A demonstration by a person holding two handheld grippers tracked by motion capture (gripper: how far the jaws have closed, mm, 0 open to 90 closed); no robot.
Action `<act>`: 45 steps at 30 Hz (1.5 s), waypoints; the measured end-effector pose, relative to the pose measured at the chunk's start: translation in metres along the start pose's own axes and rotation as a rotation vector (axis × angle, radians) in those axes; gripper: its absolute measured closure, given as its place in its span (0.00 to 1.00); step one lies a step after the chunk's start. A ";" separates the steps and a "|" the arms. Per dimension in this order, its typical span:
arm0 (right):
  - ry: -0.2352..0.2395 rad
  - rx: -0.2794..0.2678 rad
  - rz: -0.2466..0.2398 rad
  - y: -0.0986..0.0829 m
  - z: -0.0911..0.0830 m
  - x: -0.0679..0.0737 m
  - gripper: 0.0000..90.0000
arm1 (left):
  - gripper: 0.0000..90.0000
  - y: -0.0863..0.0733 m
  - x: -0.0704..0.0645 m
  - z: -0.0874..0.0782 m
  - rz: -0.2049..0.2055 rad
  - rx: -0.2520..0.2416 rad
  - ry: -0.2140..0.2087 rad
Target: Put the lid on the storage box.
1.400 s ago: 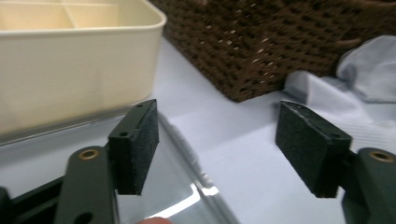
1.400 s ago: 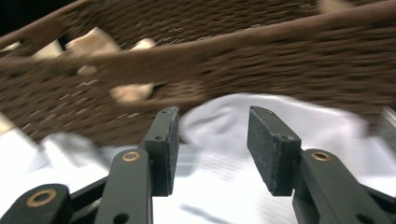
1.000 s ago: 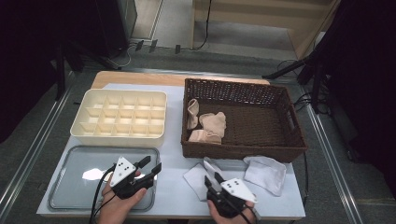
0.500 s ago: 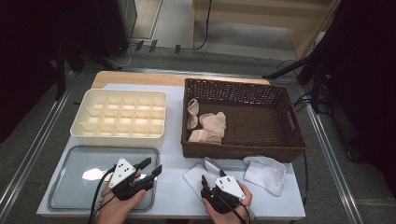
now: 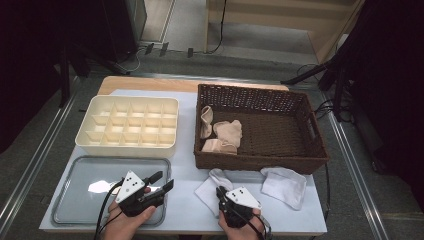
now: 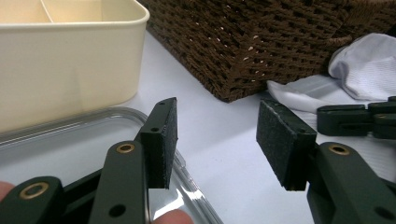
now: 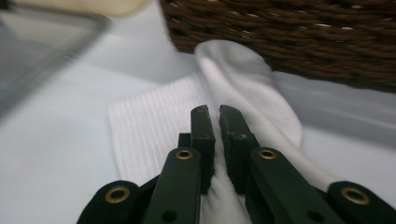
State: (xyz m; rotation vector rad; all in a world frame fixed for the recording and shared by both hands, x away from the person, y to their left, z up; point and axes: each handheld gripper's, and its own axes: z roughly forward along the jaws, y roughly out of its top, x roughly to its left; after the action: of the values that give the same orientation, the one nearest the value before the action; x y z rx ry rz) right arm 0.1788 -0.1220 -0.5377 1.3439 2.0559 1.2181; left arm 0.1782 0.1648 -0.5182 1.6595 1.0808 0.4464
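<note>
A white sock (image 5: 209,183) (image 7: 154,126) lies flat on the table in front of the brown wicker basket (image 5: 260,95) (image 7: 289,28). My right gripper (image 5: 220,192) (image 7: 214,112) rests low over this sock. Its jaws stand almost together, and no fabric is visibly bunched between the tips. My left gripper (image 5: 162,180) (image 6: 215,135) is open and empty above the right edge of the clear tray (image 5: 75,200) (image 6: 70,140). A second white sock (image 5: 284,184) (image 6: 369,65) lies to the right.
A cream divided organiser (image 5: 125,145) (image 6: 60,60) stands behind the tray. Several beige socks (image 5: 227,132) lie in the basket's left half. The right gripper's black jaws (image 6: 355,119) show at the right of the left gripper view. The table's front edge is close to both hands.
My right gripper has shifted slightly left over the near white sock and its jaws have drawn together. The left gripper has stayed put, open.
</note>
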 end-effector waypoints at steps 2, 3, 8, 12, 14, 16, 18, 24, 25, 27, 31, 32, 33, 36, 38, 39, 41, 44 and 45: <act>0.055 -0.024 -0.004 0.003 -0.004 0.006 0.96 | 0.56 0.000 0.001 -0.001 -0.004 -0.002 0.000; 0.075 -0.033 -0.022 0.004 -0.006 0.011 0.96 | 0.55 0.001 0.001 -0.002 -0.004 -0.004 0.002; 0.173 -0.036 -0.074 0.005 -0.007 0.032 0.96 | 0.56 0.000 0.002 -0.003 -0.005 -0.006 0.003; 0.102 0.004 -0.071 -0.001 -0.002 0.025 0.96 | 0.55 -0.003 0.002 -0.002 -0.002 0.006 0.001; 0.111 -0.001 -0.033 -0.001 -0.004 0.018 0.96 | 0.55 -0.004 0.002 -0.002 -0.004 0.010 0.003; 0.130 -0.047 -0.002 0.003 -0.012 0.013 0.96 | 0.55 -0.004 0.002 -0.001 -0.005 0.010 -0.001; 0.130 -0.084 0.023 0.007 -0.021 0.009 0.96 | 0.55 -0.004 0.000 0.000 -0.011 0.009 -0.012; 0.089 -0.161 0.092 0.009 -0.047 -0.018 0.95 | 0.56 -0.005 -0.011 0.012 -0.012 0.023 -0.038; 0.080 -0.163 0.117 0.007 -0.050 -0.024 0.95 | 0.56 -0.004 -0.014 0.015 -0.006 0.029 -0.046; 0.063 -0.167 0.158 0.004 -0.053 -0.035 0.95 | 0.56 -0.004 -0.020 0.020 0.010 0.037 -0.057; -0.013 -0.121 0.204 -0.005 -0.052 -0.053 0.91 | 0.60 -0.004 -0.030 0.029 0.018 0.056 -0.082; -0.042 -0.100 0.205 -0.006 -0.051 -0.056 0.88 | 0.61 -0.004 -0.033 0.031 0.016 0.063 -0.085; -0.070 -0.094 0.210 -0.007 -0.051 -0.057 0.84 | 0.63 -0.004 -0.034 0.033 0.006 0.068 -0.092; -0.089 -0.127 0.180 -0.005 -0.055 -0.055 0.75 | 0.69 -0.004 -0.041 0.041 -0.008 0.081 -0.116; -0.093 -0.141 0.158 -0.002 -0.059 -0.050 0.73 | 0.73 -0.004 -0.045 0.046 -0.015 0.092 -0.130; -0.090 -0.146 0.146 -0.001 -0.061 -0.048 0.73 | 0.74 -0.004 -0.047 0.049 -0.018 0.092 -0.135; -0.079 -0.159 0.135 0.001 -0.064 -0.043 0.73 | 0.76 -0.003 -0.052 0.055 -0.024 0.096 -0.147; -0.010 -0.135 0.118 0.001 -0.061 -0.036 0.74 | 0.77 -0.002 -0.059 0.064 -0.026 0.104 -0.159; 0.006 -0.114 0.115 0.000 -0.059 -0.033 0.73 | 0.78 -0.002 -0.061 0.067 -0.026 0.109 -0.162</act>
State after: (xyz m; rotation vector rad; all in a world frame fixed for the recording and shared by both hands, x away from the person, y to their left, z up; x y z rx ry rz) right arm 0.1527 -0.1774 -0.5098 1.4223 1.9050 1.3671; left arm 0.1948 0.0766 -0.5315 1.7435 1.0198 0.2351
